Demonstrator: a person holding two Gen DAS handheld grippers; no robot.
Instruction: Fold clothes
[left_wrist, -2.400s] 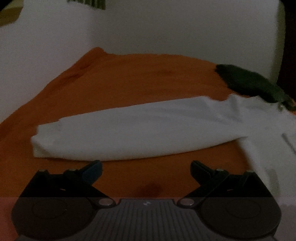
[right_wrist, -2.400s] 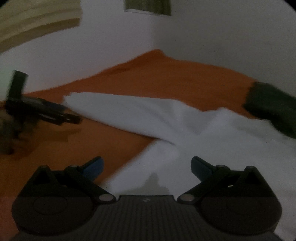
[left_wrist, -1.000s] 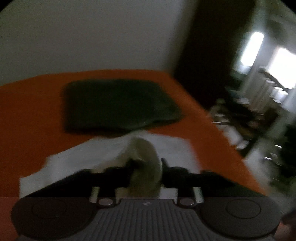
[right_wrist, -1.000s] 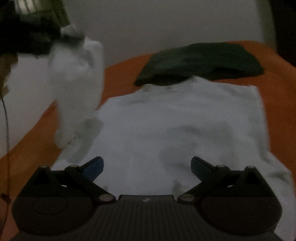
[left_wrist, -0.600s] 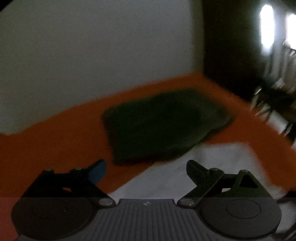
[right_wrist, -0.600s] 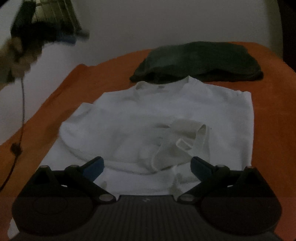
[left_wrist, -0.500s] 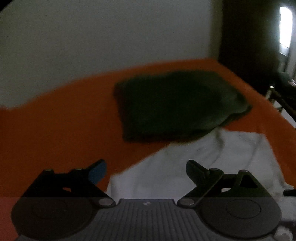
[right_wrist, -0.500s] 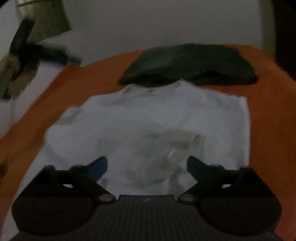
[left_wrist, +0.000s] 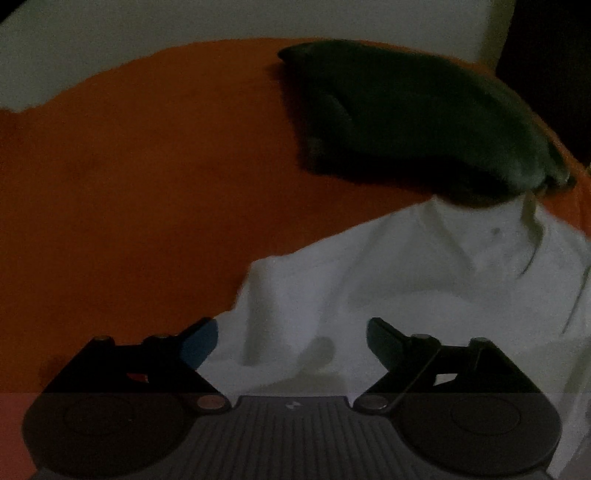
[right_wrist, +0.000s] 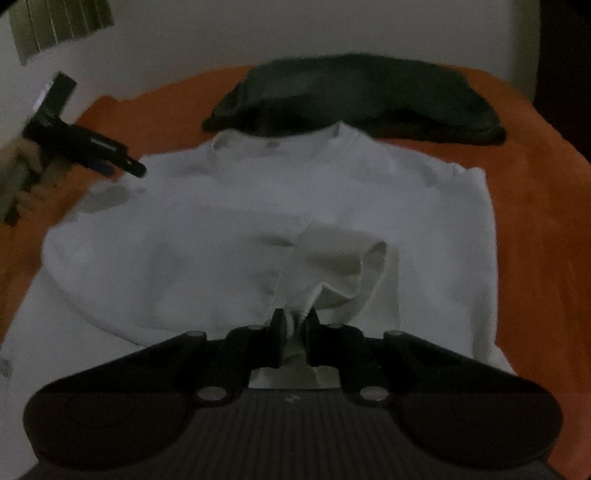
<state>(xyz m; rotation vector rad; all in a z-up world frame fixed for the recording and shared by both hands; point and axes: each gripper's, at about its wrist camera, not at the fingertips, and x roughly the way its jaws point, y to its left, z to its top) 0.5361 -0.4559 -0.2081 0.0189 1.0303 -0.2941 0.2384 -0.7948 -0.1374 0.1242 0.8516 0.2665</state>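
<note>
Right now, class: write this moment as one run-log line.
task: fold clothes | right hand-held gripper: shut on white shirt cuff | left hand-held gripper: open, over shirt edge | dark garment: beyond collar

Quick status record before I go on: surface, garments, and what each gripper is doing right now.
surface: orange bedcover
being folded: white shirt, lying spread out, collar toward the far end
sleeve cuff: lying on the shirt body, pinched at its near edge
right gripper: shut on the sleeve cuff
left gripper: open, holding nothing, at the shirt's left shoulder edge
other garment: dark folded garment, beyond the collar
</note>
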